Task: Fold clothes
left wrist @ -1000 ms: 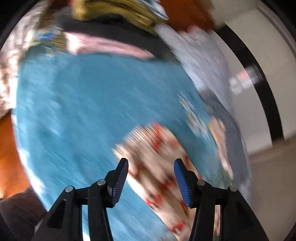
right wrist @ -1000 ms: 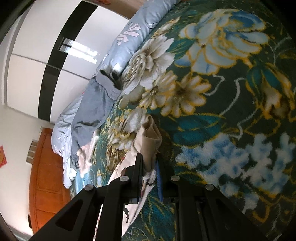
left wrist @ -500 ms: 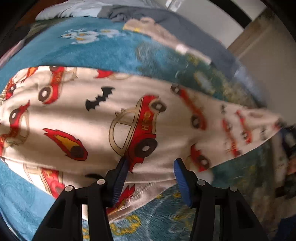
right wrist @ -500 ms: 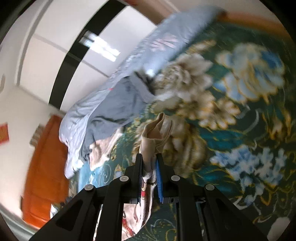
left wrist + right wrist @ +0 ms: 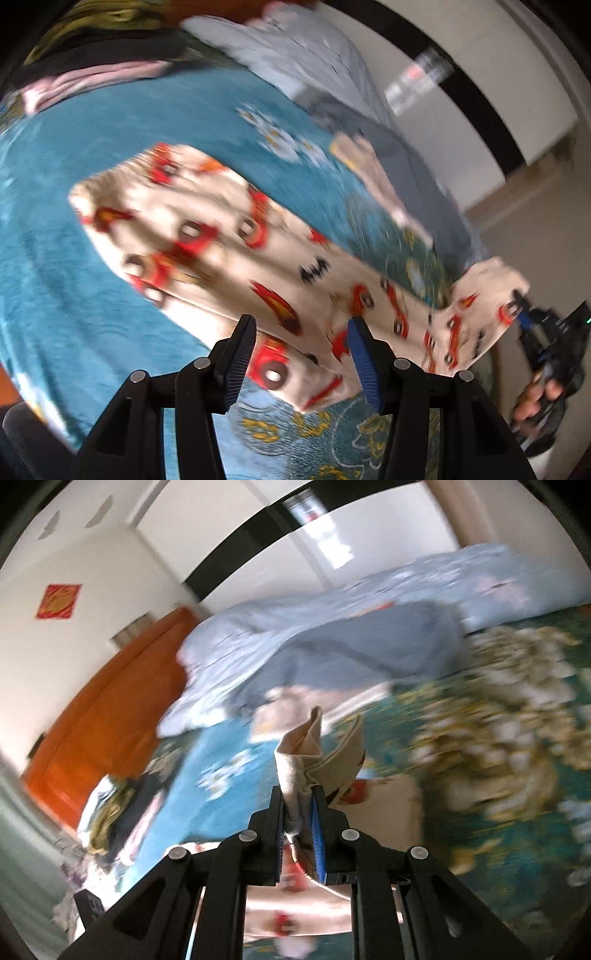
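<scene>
A cream garment printed with red cars and black bats (image 5: 236,243) lies stretched across the blue floral blanket (image 5: 74,288). In the left wrist view my left gripper (image 5: 301,354) stands open just above the garment's near edge, with nothing between its fingers. At the right of that view the right gripper (image 5: 522,317) lifts the garment's far end, a hand behind it. In the right wrist view my right gripper (image 5: 299,812) is shut on a bunched fold of the cream garment (image 5: 321,749), which sticks up past the fingertips.
A grey-blue quilt and a grey garment (image 5: 332,646) lie bunched along the far side of the bed. A pile of clothes in yellow, black and pink (image 5: 92,55) sits near the orange wooden headboard (image 5: 103,709). White walls stand beyond.
The left gripper has pulled back from the garment, so more of it shows. The right gripper has swung and raised its held end, staying shut. Both views blur with motion.
</scene>
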